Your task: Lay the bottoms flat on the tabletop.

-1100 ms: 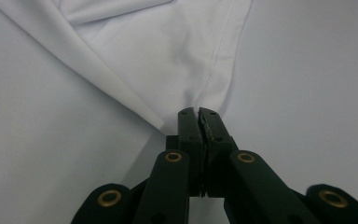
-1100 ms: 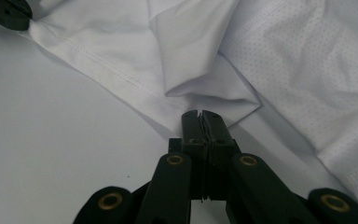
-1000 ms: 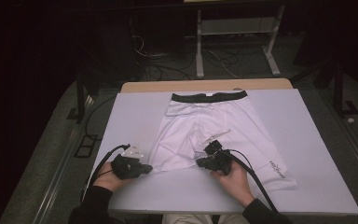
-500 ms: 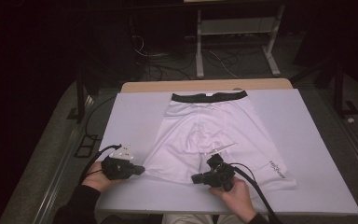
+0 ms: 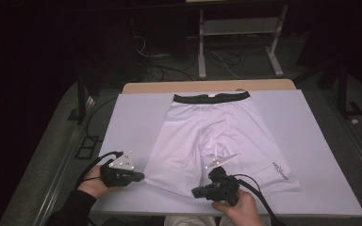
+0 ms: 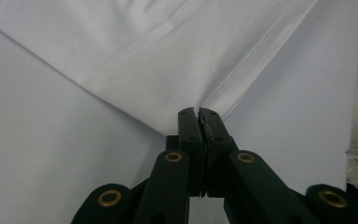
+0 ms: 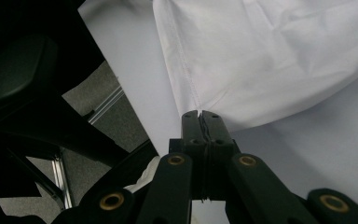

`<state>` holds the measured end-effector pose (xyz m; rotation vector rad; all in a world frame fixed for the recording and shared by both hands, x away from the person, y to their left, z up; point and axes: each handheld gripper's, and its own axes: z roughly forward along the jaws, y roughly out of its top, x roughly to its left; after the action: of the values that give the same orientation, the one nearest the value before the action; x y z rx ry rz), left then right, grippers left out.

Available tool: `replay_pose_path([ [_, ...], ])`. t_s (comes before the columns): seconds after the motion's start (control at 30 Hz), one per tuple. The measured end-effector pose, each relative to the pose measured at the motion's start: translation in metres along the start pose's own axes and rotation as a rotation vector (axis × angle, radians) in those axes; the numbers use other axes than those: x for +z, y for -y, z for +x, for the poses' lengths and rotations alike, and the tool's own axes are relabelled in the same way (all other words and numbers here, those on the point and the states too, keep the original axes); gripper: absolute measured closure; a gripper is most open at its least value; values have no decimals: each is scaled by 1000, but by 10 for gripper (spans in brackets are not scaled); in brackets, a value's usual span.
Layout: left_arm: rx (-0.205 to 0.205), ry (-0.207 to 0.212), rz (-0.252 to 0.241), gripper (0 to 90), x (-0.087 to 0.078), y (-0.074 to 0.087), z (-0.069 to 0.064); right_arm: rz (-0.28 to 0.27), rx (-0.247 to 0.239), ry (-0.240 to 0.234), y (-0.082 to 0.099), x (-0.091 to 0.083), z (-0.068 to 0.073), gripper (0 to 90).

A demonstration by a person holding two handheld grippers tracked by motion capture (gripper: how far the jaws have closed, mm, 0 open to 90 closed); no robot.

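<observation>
White shorts point(image 5: 207, 127) with a black waistband point(image 5: 211, 97) lie flat on the white table point(image 5: 306, 127), legs toward me. My left gripper point(image 5: 140, 177) is shut on the outer corner of the left leg's hem. In the left gripper view the gripper point(image 6: 199, 112) pinches the corner of the shorts point(image 6: 168, 56). My right gripper point(image 5: 196, 192) is shut on the same leg's hem at its inner corner. The right gripper view shows the gripper point(image 7: 200, 114) closed on the stitched edge of the shorts point(image 7: 270, 51).
The table's near edge lies just under both hands. A small dark logo point(image 5: 279, 170) marks the right leg. Beyond the far wooden edge point(image 5: 207, 86) stand a metal frame point(image 5: 238, 28) and floor cables point(image 5: 169, 66). A dark shape point(image 7: 28, 93) sits off the table's side.
Both grippers have drawn back toward the near edge. The right one moved farther, and the left leg's hem has come with them.
</observation>
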<state>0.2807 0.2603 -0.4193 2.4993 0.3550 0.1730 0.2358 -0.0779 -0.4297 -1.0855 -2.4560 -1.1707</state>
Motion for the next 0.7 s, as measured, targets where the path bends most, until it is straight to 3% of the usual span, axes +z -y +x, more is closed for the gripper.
replay_pose_path([
  [0.13,13,-6,10,884,-3,-4,-6,2,-23,-26,2,-5,4,886],
  [0.5,52,-11,53,884,-1,-11,-19,32,-72,-33,6,-12,10,886],
  [0.7,55,-6,61,884,0,-10,-18,36,-79,-45,6,-9,12,886],
])
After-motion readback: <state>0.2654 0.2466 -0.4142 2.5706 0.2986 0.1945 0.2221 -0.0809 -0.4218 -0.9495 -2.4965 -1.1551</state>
